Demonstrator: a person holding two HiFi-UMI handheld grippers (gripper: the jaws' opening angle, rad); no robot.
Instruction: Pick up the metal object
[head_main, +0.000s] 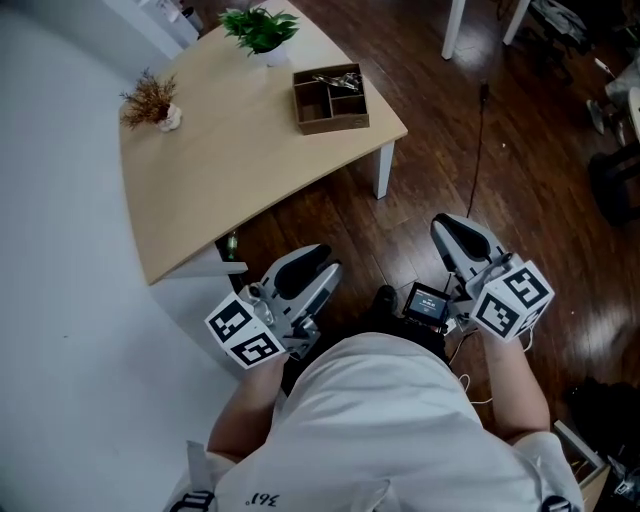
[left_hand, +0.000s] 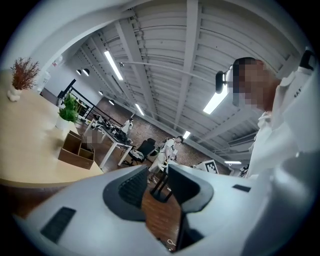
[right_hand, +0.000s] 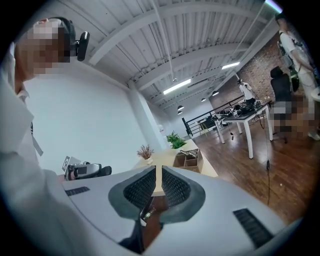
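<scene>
1. Two tongs hang low by the person's lap in the head view, well short of the box on the counter. The left tongs and right tongs carry nothing. The metal object lies inside the box, in its far compartment, so the pick-up looks not yet begun. A green plant stands just beyond the box, and a dried plant stands well to the box's left.

2. In the left gripper view, the left tongs stand somewhat apart, with only wooden floor in the gap. The box sits far to their left, near the counter's edge. The metal object cannot be made out here.

3. In the right gripper view, the right tongs are all but together, leaving a thin slit with nothing in it. The box lies a little right of that slit, and the metal object glints at the box's top.

4. The right tongs seem the better aimed.
   - Spread them wide before they reach the box.
   - Bring them down from above into the far compartment, clear of the box's walls and dividers.
   - Close them across the object's narrow part.
   - Lift straight up so the box is not dragged. The left tongs could steady the box's near wall.
</scene>
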